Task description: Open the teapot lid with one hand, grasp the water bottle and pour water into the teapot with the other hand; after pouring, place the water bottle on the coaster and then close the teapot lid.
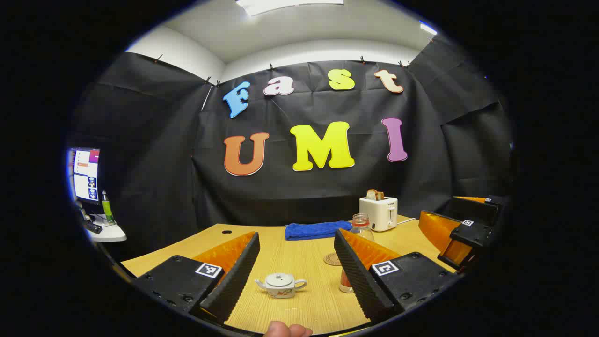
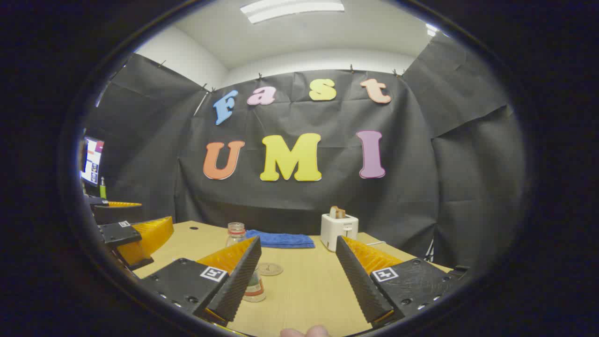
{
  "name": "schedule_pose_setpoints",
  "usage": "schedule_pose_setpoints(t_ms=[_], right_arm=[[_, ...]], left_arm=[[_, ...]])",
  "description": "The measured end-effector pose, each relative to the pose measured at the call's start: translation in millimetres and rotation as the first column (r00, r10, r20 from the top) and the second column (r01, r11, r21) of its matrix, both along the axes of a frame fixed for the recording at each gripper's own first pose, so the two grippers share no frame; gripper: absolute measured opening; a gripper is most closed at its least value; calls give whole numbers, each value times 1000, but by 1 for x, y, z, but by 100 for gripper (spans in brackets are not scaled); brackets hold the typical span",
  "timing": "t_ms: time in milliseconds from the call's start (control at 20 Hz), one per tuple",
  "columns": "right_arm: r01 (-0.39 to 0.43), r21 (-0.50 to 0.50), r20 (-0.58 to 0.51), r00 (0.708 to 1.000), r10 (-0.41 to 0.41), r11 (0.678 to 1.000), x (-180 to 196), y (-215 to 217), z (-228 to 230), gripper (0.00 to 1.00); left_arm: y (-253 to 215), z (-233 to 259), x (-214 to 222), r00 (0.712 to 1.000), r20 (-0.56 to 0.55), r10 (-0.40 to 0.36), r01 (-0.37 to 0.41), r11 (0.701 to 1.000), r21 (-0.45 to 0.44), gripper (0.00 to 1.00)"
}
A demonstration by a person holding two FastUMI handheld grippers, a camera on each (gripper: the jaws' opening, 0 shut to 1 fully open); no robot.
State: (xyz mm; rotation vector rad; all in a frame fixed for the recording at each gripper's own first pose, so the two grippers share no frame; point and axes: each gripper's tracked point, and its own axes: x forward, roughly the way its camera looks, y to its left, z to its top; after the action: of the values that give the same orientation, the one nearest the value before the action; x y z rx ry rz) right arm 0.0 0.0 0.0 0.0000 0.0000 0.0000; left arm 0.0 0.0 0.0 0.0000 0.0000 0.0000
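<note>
Ahead, teapot (image 1: 281, 285) between spread fingers (image 1: 236, 276)

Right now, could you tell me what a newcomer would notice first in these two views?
Probably the small white teapot, lid on, standing on the wooden table between the open left gripper fingers. Next, the water bottle upright beside the round coaster, then the white toaster holding toast and the blue cloth at the table's far edge.
</note>
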Motion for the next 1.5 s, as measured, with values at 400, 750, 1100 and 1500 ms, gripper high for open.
schedule_pose_setpoints(t_ms=[400,750,1100,1500], right_arm=[[2,33,-47,999,0,999,6,-2,-16,96],[-6,23,-23,1000,7,1000,11,5,-10,96],[-27,14,-40,999,28,1000,15,11,-21,96],[-47,20,-65,997,48,999,29,4,-36,96]], left_arm=[[13,-4,3,1000,-5,30,-30,1000,3,100],[20,-10,5,999,-20,42,-42,999,2,100],[26,-23,12,997,-43,71,-70,997,16,100],[19,-58,22,992,-121,48,-49,999,-8,100]])
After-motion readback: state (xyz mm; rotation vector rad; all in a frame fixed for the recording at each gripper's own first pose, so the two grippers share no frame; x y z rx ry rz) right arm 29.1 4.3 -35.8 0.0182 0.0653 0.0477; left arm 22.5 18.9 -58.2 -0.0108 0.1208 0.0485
